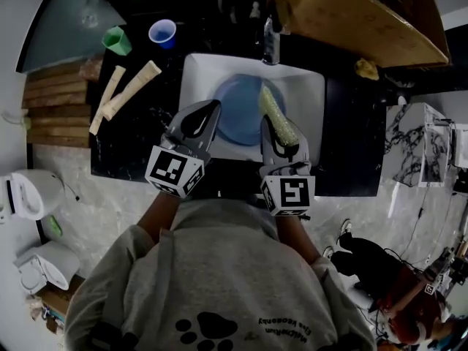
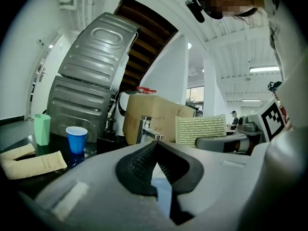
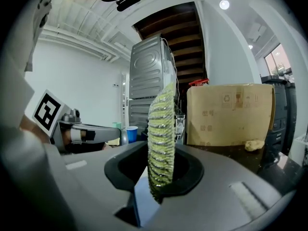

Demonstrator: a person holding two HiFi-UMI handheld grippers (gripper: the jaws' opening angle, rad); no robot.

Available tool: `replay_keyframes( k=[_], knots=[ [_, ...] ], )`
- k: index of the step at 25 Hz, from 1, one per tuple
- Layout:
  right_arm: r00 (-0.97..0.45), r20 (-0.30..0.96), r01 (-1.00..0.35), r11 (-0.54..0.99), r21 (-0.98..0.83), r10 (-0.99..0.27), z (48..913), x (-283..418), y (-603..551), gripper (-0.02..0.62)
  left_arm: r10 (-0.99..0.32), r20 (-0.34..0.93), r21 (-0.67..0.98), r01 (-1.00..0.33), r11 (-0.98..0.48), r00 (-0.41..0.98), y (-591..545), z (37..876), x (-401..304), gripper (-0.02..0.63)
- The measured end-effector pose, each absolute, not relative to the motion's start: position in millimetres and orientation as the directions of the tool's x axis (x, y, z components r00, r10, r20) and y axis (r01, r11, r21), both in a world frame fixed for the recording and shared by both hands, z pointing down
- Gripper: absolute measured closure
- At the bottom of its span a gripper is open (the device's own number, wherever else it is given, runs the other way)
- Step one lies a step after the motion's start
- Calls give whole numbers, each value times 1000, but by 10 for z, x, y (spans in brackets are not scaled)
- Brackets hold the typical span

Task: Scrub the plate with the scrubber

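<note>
A round blue plate [image 1: 238, 112] lies flat in the white sink [image 1: 307, 93]. My right gripper [image 1: 281, 139] is shut on a yellow-green woven scrubber [image 1: 270, 104], which sticks out forward over the plate's right side. In the right gripper view the scrubber [image 3: 161, 134] stands edge-on between the jaws of that gripper [image 3: 161, 174]. My left gripper [image 1: 210, 108] is shut with nothing in it, its tip over the plate's left edge. In the left gripper view the jaws of the left gripper [image 2: 155, 150] meet, and the scrubber [image 2: 200, 129] shows to the right.
A faucet [image 1: 271, 42] stands behind the sink. On the black counter to the left are a blue cup [image 1: 162, 33], a green cup [image 1: 116, 40] and two paper-wrapped sticks [image 1: 131, 88]. A cardboard box [image 1: 358, 17] and a yellow lump [image 1: 367, 69] sit at the back right.
</note>
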State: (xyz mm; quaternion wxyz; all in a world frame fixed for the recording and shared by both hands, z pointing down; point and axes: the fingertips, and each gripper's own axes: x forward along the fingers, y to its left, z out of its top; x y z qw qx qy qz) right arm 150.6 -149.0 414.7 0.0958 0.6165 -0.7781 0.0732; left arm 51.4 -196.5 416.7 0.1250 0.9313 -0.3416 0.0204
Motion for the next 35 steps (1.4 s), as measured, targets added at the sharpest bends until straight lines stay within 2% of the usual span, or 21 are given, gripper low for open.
replay_keyframes(
  k=[9,20,27,35],
  knots=[
    [-263,291,-962,274,-3,-920,4465,1531,-1677,528,-646,306,272,-715,-644,699,-2167,4765,588,601],
    [-270,365,-957,290,0,-891,4877,1677,-2003,528,-569,567,245,-781,-575,597,-2312,5439,603,601],
    [-272,398,-957,290,-16,-876,5090,1713,-2127,528,-497,680,218,-795,-566,539,-2339,5789,601,600],
    [-282,431,-954,296,-35,-857,5285,1696,-2203,528,-433,754,213,-807,-552,495,-2355,6094,569,600]
  ],
)
